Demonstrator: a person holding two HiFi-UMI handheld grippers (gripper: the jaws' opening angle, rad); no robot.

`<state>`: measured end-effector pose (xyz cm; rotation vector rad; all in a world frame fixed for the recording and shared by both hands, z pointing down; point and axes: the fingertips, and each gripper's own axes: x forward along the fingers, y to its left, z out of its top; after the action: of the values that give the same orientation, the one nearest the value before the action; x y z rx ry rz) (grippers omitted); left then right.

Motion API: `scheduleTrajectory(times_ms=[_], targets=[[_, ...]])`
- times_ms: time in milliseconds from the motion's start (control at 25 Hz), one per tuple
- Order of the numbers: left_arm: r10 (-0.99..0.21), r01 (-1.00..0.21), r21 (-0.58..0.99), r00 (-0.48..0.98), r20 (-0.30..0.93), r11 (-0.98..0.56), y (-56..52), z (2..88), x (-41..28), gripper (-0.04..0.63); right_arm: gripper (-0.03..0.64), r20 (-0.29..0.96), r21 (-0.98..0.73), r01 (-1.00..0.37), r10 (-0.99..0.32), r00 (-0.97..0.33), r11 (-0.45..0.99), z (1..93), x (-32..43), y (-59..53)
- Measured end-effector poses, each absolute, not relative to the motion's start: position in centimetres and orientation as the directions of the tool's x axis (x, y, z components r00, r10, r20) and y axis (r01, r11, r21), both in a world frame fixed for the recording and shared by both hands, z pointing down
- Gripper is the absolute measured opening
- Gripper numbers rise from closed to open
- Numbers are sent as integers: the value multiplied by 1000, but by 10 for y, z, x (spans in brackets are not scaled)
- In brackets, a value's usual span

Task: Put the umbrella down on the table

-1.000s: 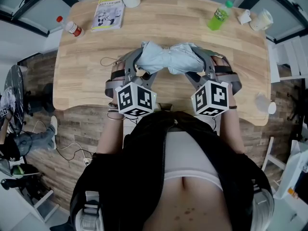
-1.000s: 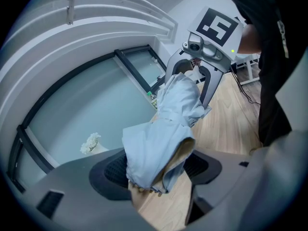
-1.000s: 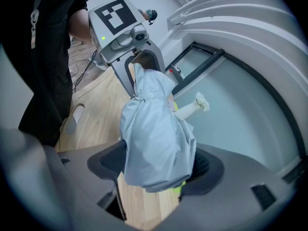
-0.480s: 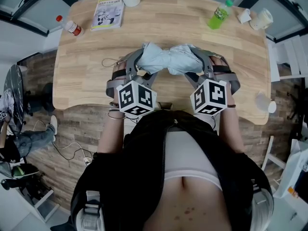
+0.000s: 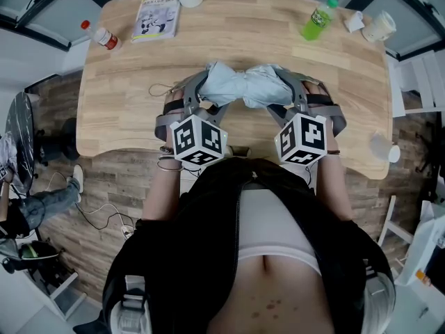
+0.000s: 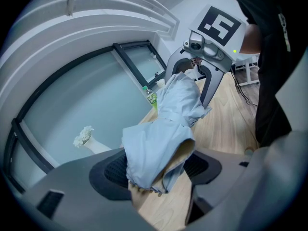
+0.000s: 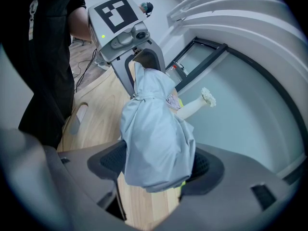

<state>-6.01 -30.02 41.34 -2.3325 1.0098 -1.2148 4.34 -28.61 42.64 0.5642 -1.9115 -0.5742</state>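
A pale wooden surface stands on a floor of grey-brown planks. Dark-framed glass panels run past its far corners (they look pale and cloudy in the gripper views). Loose cables trail over the floor at the left.

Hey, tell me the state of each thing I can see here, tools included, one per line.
umbrella: folded, gripped at both ends
left tool: shut on the umbrella
right tool: shut on the umbrella
green bottle: upright, capped
booklet: closed, lying flat
red-capped bottle: capped
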Motion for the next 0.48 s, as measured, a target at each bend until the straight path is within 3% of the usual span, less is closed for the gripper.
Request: scheduleTrajectory(times_ms=[480], targets=[[-696,-449,-536,388,604,-715,-299,424,-60,324,359,714,602,-115,-597,-366,790,435,43,-284]])
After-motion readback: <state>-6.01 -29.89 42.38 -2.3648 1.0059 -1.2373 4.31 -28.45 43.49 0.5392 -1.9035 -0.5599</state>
